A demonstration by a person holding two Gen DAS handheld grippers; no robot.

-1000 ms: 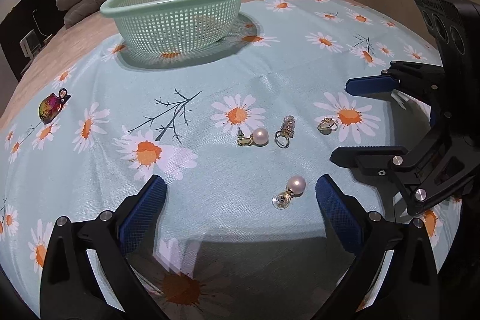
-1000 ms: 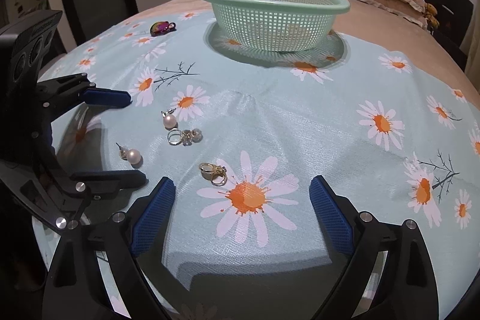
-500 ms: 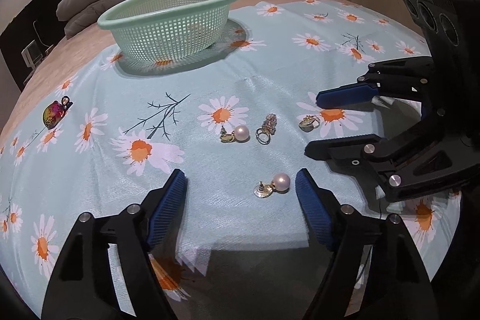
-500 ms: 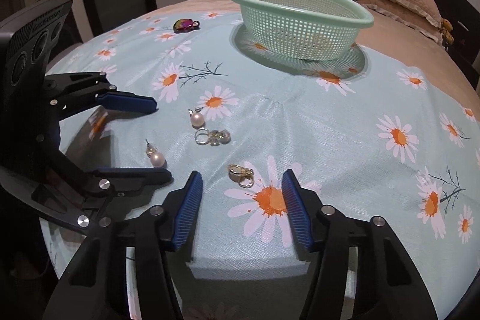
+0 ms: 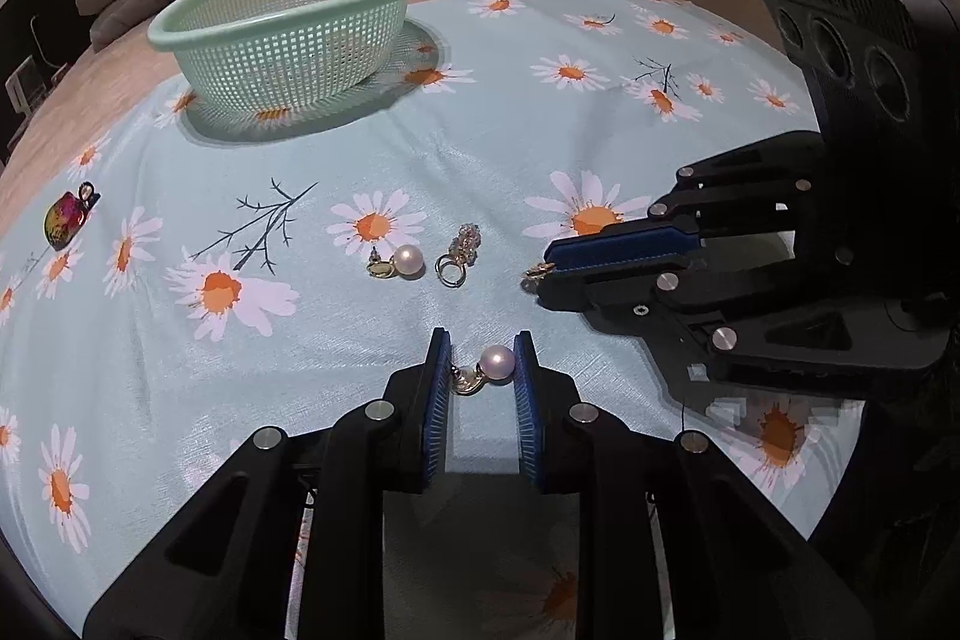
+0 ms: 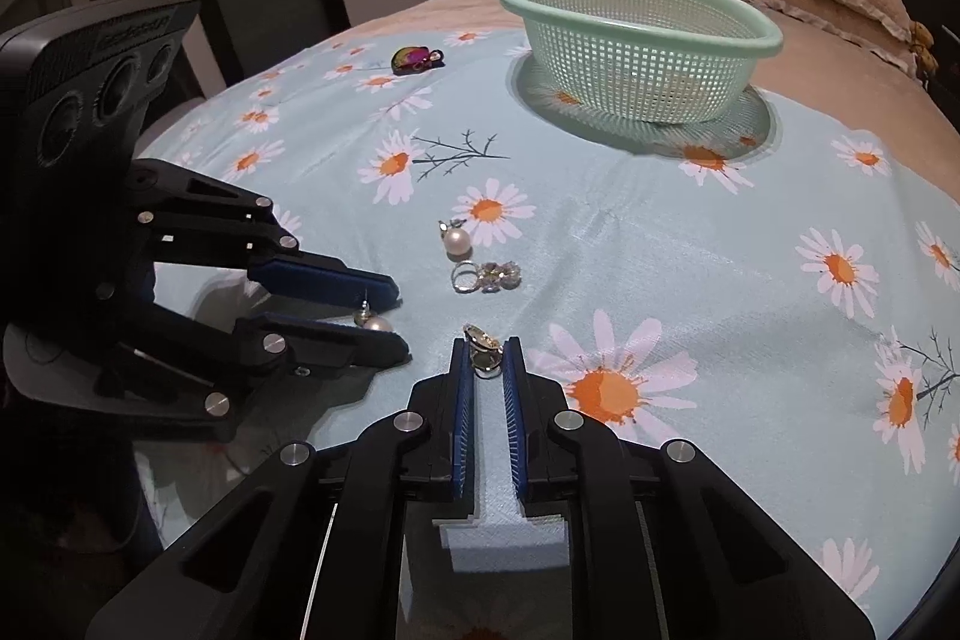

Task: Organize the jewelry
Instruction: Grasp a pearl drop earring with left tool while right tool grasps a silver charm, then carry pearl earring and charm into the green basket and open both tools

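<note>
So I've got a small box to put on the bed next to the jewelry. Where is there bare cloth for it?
Free: the cloth between the basket and the far pearl earring, and the wide stretch right of the basket in the right wrist view. Crowded: near both tools, where that earring, a ring, the left tool's pearl earring and the right tool's gold piece lie together.

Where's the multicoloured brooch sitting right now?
The multicoloured brooch lies alone at the far left edge of the daisy-print cloth in the left wrist view, left of the green basket and well apart from the earrings.
</note>
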